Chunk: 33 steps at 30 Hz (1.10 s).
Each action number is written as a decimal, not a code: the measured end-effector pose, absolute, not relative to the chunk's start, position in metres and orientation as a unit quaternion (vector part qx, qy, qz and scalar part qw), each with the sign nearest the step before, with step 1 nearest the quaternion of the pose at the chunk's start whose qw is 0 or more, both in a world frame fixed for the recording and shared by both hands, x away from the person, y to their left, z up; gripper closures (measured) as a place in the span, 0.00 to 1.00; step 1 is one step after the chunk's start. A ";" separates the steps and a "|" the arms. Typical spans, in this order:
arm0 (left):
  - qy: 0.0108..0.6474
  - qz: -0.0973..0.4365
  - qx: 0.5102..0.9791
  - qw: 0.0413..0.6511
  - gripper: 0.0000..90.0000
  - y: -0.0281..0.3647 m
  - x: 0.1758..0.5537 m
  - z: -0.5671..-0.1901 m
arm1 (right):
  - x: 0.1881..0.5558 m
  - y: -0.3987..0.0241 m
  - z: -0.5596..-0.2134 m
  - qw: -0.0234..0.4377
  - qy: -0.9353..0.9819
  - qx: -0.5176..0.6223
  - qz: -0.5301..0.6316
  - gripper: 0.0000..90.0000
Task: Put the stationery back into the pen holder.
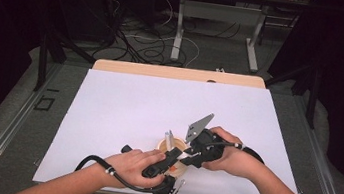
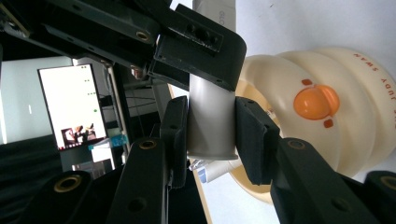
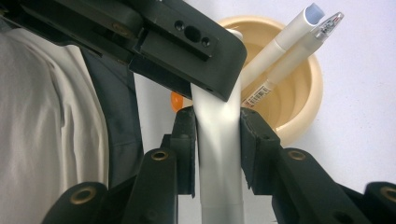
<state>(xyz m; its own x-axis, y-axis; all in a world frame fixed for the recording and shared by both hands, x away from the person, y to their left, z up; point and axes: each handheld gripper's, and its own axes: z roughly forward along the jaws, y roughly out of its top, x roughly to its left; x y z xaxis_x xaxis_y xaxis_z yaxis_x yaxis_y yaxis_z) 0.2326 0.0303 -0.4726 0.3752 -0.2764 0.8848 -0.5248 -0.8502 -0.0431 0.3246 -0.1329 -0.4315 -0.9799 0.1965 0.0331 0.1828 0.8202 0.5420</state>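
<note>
A cream duck-shaped pen cup (image 1: pixel 169 146) (image 2: pixel 327 116) (image 3: pixel 303 93) with an orange beak stands near the front of the white sheet (image 1: pixel 159 105). Two pens (image 3: pixel 289 37) lean inside it. Over the cup both grippers hold one white marker (image 1: pixel 184 152) (image 2: pixel 210 116) (image 3: pixel 219 177) from opposite ends. My left gripper (image 1: pixel 172 158) (image 2: pixel 208 135) is shut on it, with its pads pressed on the barrel. My right gripper (image 1: pixel 193 155) (image 3: pixel 217 140) is shut on the same barrel. In each gripper view the other gripper's black jaw clamps the marker just above.
The white sheet covers most of the table, with a wooden edge (image 1: pixel 178 72) at the back. Beyond it stand table legs (image 1: pixel 178 32) and floor cables. A lit monitor (image 2: pixel 74 107) shows in the left gripper view.
</note>
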 end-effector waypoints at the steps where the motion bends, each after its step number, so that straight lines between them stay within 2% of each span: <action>1: -0.241 0.502 0.820 0.128 0.74 0.031 0.233 -0.473 | 0.323 -0.132 -0.432 0.008 0.953 0.107 0.284 0.77; 6: -0.231 0.498 0.825 0.130 0.73 0.032 0.235 -0.471 | 0.325 -0.132 -0.431 0.014 0.953 0.106 0.282 0.77; 10: -0.217 0.493 0.828 0.154 0.71 0.032 0.238 -0.467 | 0.327 -0.132 -0.431 0.022 0.953 0.108 0.284 0.77; 22: -0.168 0.477 0.844 0.179 0.56 0.040 0.250 -0.460 | 0.338 -0.142 -0.432 0.032 0.940 0.166 0.295 0.77; 31: -0.085 0.458 0.853 0.233 0.42 0.054 0.265 -0.452 | 0.347 -0.148 -0.428 0.045 0.927 0.207 0.309 0.77; 33: -0.066 0.452 0.856 0.243 0.42 0.058 0.269 -0.450 | 0.349 -0.149 -0.429 0.047 0.925 0.214 0.312 0.77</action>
